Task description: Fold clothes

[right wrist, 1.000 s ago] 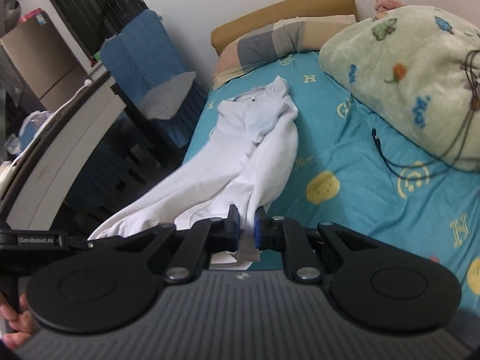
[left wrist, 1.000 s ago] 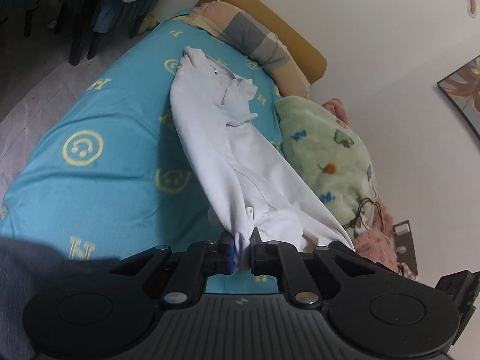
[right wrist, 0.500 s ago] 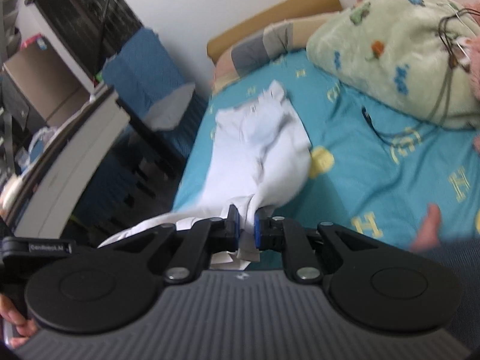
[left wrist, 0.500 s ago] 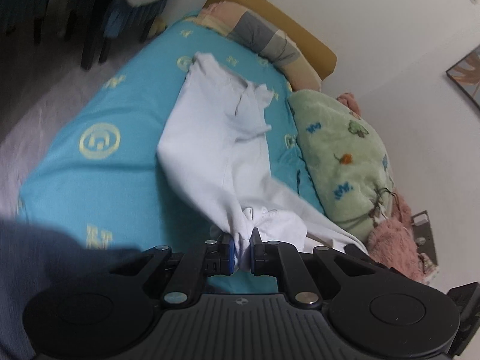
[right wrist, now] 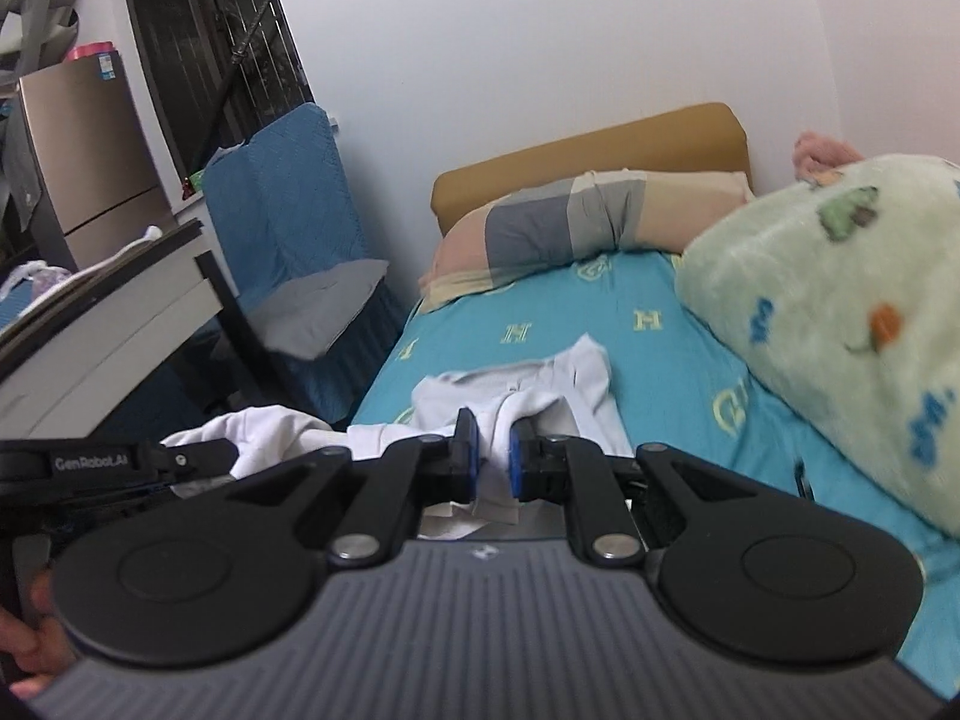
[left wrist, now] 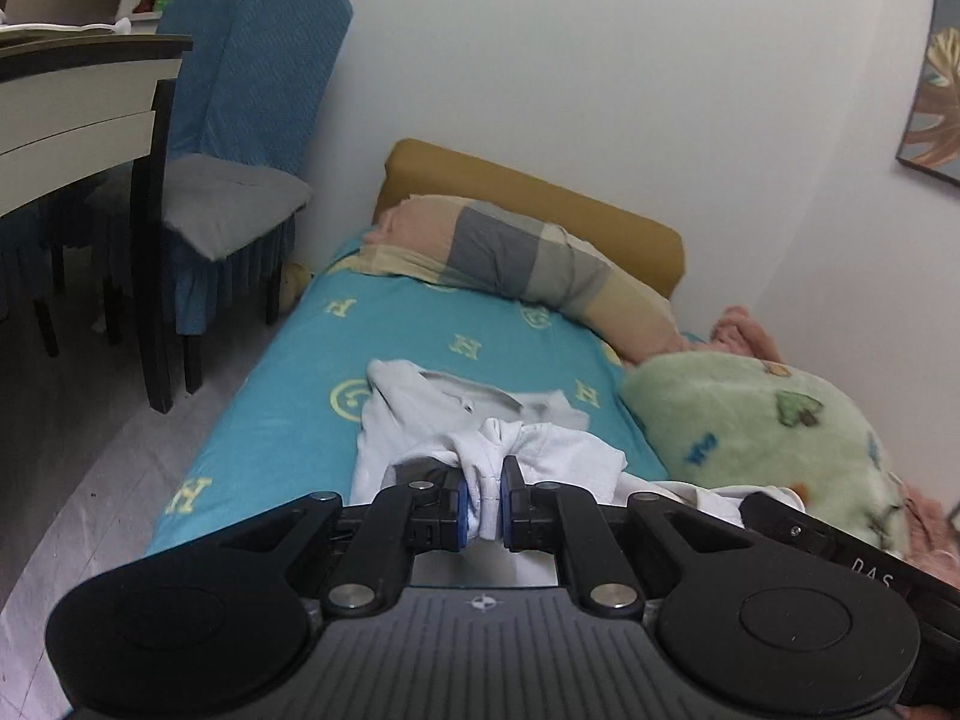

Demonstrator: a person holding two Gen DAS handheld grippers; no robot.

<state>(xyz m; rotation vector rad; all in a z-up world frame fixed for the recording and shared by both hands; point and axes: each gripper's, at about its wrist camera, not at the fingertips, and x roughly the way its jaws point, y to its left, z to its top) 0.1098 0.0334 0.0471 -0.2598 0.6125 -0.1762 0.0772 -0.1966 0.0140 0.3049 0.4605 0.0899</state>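
White shirt (left wrist: 480, 438) lies bunched on the turquoise bed sheet (left wrist: 288, 420), collar end just ahead of both jaws. Left gripper (left wrist: 482, 504) is clenched on a wad of its cloth; right gripper (right wrist: 493, 461) likewise, w/ a thinner fold between the pads. Risks, as I judge: the thin fold could slip from the right pads if pulled taut; the hem may land skewed since the fabric's already rumpled; the green blanket (right wrist: 840, 312) right of the jaws could snag an edge. Cloth beneath both gripper bodies is hidden, so can't tell how the lower half lies.
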